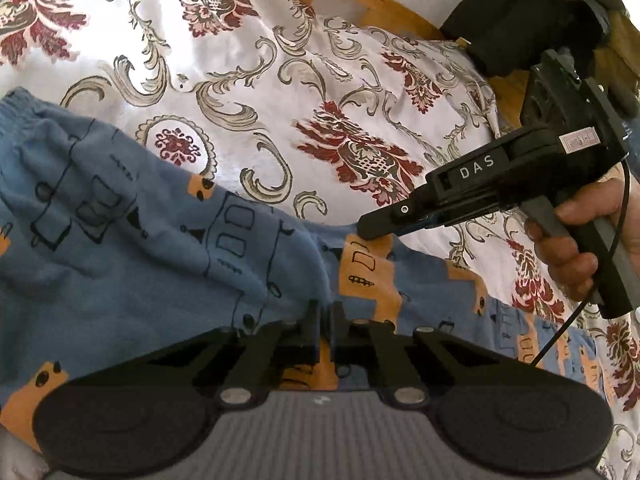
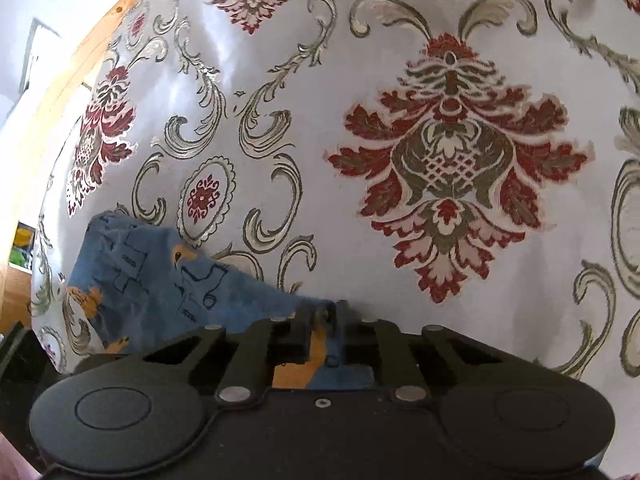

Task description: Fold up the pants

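Blue pants with orange patches and black line drawings lie across the patterned tablecloth. My left gripper is shut on a raised fold of the pants near the middle. In the left wrist view the right gripper comes in from the right, held by a hand, its tip pinching the pants' far edge. Seen from the right wrist, my right gripper is shut on the pants, which trail off to the left.
The white tablecloth carries red and olive floral patterns. A wooden chair frame and a dark bundle stand beyond the table's far edge. A wooden edge runs along the left in the right wrist view.
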